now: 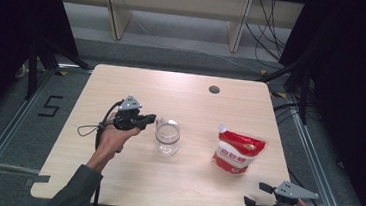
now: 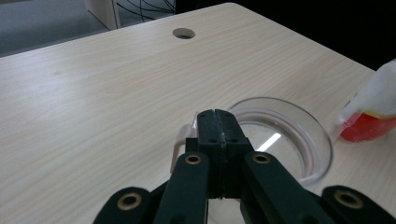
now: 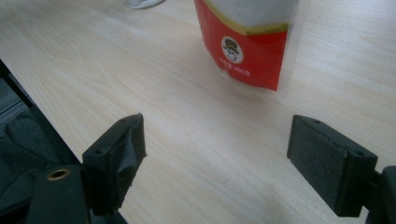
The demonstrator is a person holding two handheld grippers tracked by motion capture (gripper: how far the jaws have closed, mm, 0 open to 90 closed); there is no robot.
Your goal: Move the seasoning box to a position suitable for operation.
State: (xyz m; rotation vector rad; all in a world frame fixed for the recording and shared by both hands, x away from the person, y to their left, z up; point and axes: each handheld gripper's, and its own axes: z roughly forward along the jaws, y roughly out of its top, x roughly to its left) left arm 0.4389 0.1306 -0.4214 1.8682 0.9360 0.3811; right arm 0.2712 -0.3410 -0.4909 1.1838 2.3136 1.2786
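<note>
A clear, lidless jar (image 1: 167, 137) stands upright at the table's middle. My left gripper (image 1: 152, 119) reaches in from the left with its jaws pressed together on the near side of the jar's rim (image 2: 289, 112). In the left gripper view the left gripper (image 2: 218, 119) covers that part of the rim. A red and white bag (image 1: 238, 152) lies flat to the jar's right, its white corner spout pointing to the far left. My right gripper (image 1: 256, 194) hovers open at the front right edge. In the right gripper view the bag (image 3: 247, 42) lies ahead of the spread jaws (image 3: 215, 140), which hold nothing.
A round cable hole (image 1: 214, 89) sits near the table's far edge. The wooden table (image 1: 137, 86) has bare room at the back and front left. Black curtains and metal floor rails flank both sides.
</note>
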